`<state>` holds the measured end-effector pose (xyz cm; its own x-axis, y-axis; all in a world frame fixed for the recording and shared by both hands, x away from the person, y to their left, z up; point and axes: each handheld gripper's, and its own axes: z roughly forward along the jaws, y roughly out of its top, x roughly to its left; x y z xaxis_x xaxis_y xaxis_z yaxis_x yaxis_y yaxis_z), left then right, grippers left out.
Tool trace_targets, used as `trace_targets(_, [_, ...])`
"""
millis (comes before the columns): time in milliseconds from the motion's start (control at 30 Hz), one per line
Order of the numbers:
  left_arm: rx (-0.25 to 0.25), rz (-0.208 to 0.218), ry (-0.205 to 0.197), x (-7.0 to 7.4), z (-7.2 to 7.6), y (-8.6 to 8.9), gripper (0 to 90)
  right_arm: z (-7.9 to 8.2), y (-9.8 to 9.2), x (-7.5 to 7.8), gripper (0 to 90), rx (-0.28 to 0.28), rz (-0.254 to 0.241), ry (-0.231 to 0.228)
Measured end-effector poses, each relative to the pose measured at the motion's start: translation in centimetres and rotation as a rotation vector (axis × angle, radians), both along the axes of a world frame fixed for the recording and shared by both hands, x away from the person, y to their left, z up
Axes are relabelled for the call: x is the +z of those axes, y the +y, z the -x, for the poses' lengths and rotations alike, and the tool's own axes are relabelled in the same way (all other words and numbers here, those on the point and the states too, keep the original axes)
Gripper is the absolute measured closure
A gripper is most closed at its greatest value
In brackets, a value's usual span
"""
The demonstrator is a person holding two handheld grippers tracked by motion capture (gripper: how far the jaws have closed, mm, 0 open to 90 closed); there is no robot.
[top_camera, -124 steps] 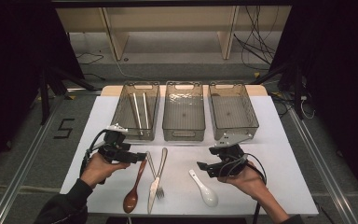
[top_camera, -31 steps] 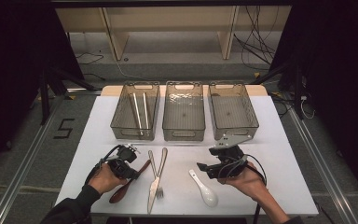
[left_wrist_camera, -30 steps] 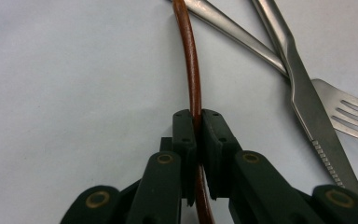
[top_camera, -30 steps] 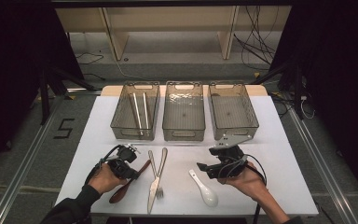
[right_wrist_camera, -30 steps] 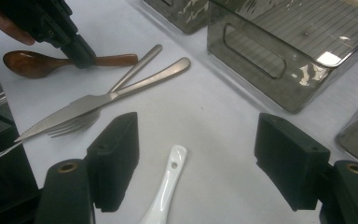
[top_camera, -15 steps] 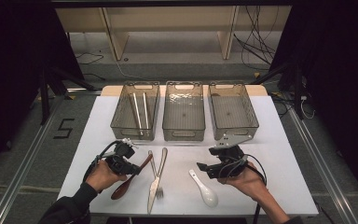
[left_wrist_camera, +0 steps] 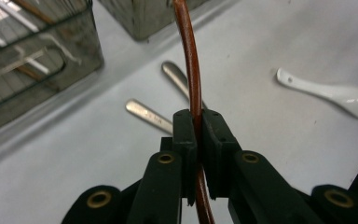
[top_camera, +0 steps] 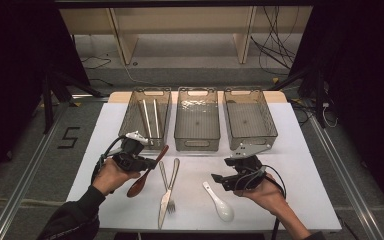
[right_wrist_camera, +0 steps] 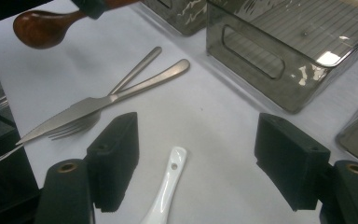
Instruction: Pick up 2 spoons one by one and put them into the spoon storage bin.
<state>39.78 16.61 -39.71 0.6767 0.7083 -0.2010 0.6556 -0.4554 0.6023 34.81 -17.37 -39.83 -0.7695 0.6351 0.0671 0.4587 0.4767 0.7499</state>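
Note:
My left gripper [top_camera: 147, 163] [left_wrist_camera: 196, 122] is shut on the handle of a brown wooden spoon [top_camera: 147, 172] [left_wrist_camera: 192, 65], lifted off the white table; its bowl [right_wrist_camera: 41, 27] hangs toward the person. A steel knife [top_camera: 167, 192] [right_wrist_camera: 98, 105] and fork [top_camera: 166, 185] [right_wrist_camera: 121, 86] lie crossed at the table's middle. A white ceramic spoon [top_camera: 220, 201] [left_wrist_camera: 328, 89] [right_wrist_camera: 165, 190] lies right of them. My right gripper [top_camera: 219, 179] [right_wrist_camera: 196, 161] stands open just above the white spoon's handle, not touching it.
Three clear bins stand in a row at the back: the left bin [top_camera: 132, 118] holds chopsticks [top_camera: 149, 117], the middle bin [top_camera: 197, 142] and right bin [top_camera: 262, 141] hold nothing. The white table [top_camera: 300, 165] ends close behind both hands.
My left gripper has risen with the wooden spoon, lifting it off the table. The right gripper has stayed in place.

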Motion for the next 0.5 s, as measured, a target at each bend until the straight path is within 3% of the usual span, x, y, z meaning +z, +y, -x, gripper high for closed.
trace_targets(300, [-0.015, 0.043, -0.068, 2.3, -2.1, -2.3, 84.0, 0.0, 0.0, 0.0, 31.5, 0.000, -0.003, 0.001])
trace_targets(500, [-0.013, 0.073, -0.083, 3.1, -4.1, -3.5, 83.9, 0.0, -0.1, 0.0, 31.5, -0.001, -0.007, 0.001])
